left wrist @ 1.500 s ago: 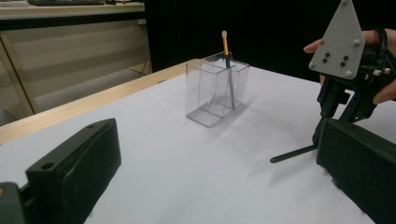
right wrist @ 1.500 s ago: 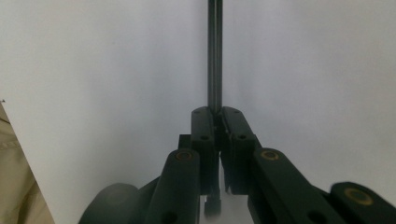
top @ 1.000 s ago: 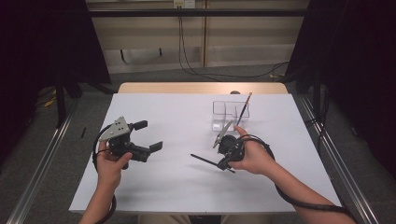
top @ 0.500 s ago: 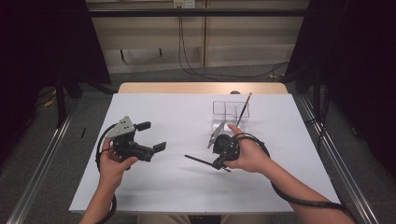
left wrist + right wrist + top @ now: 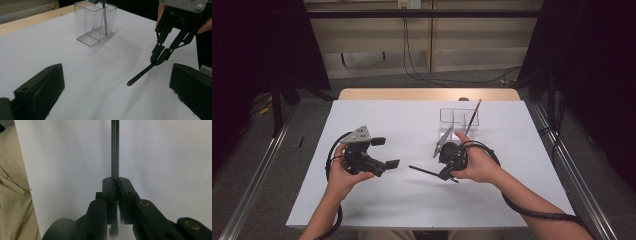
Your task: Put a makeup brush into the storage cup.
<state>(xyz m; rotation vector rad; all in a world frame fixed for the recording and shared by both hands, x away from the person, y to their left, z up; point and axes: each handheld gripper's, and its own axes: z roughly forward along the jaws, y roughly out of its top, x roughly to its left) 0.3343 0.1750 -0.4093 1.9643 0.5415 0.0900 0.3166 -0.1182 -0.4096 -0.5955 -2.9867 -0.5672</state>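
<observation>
My right gripper point(image 5: 445, 174) hovers low over the white table point(image 5: 412, 120), right of centre, shut on a thin black stick point(image 5: 422, 170) that points left. In the right gripper view the jaws point(image 5: 115, 181) pinch the stick point(image 5: 115, 150) at its end. My left gripper point(image 5: 387, 152) is held left of centre with its jaws wide apart and nothing between them. In the left gripper view my own gripper point(image 5: 115, 95) faces the right gripper point(image 5: 158, 58) and the stick point(image 5: 140, 75). A clear plastic holder point(image 5: 447, 116) stands behind with a brush point(image 5: 473, 117) leaning in it.
The white sheet covers a wooden table whose bare edge point(image 5: 427, 93) shows at the back. Metal rails point(image 5: 562, 155) run along both sides. A cable point(image 5: 532, 210) trails from the right gripper along the forearm. The clear holder point(image 5: 96, 22) stands beyond the stick.
My left gripper has shifted to the right, toward the table's middle, still open. The right gripper and its stick have barely moved.
</observation>
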